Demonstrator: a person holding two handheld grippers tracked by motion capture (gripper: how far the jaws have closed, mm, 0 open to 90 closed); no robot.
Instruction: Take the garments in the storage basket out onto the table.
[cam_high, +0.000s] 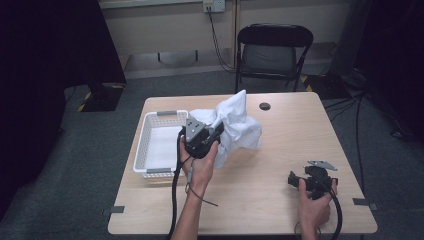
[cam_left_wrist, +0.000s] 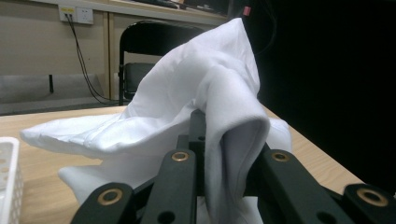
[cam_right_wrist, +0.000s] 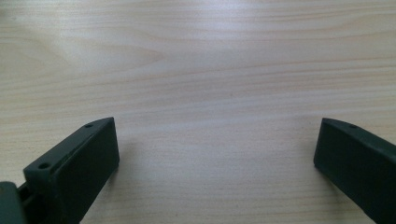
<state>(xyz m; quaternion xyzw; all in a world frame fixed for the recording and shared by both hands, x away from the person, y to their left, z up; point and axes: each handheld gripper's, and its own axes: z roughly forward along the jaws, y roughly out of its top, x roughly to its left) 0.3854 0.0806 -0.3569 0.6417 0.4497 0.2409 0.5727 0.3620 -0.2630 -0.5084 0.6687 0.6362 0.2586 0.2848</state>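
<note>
A crumpled white cloth (cam_high: 235, 125) is held up over the middle of the wooden table (cam_high: 280, 145), part of it still touching the top. My left gripper (cam_high: 216, 131) is shut on a fold of that cloth (cam_left_wrist: 219, 116), which rises between its black jaws and peaks above them. A white plastic basket (cam_high: 159, 145) stands just left of the left hand. My right gripper (cam_high: 294, 179) rests low near the table's front right corner. Its jaws stand wide apart over bare wood (cam_right_wrist: 210, 93), nothing between them.
A black folding chair (cam_high: 272, 50) stands behind the table's far edge. A dark round grommet (cam_high: 265, 106) sits in the tabletop near the far side. Cables run across the floor at the right (cam_high: 360, 100). Cables trail from both grippers toward the front edge.
</note>
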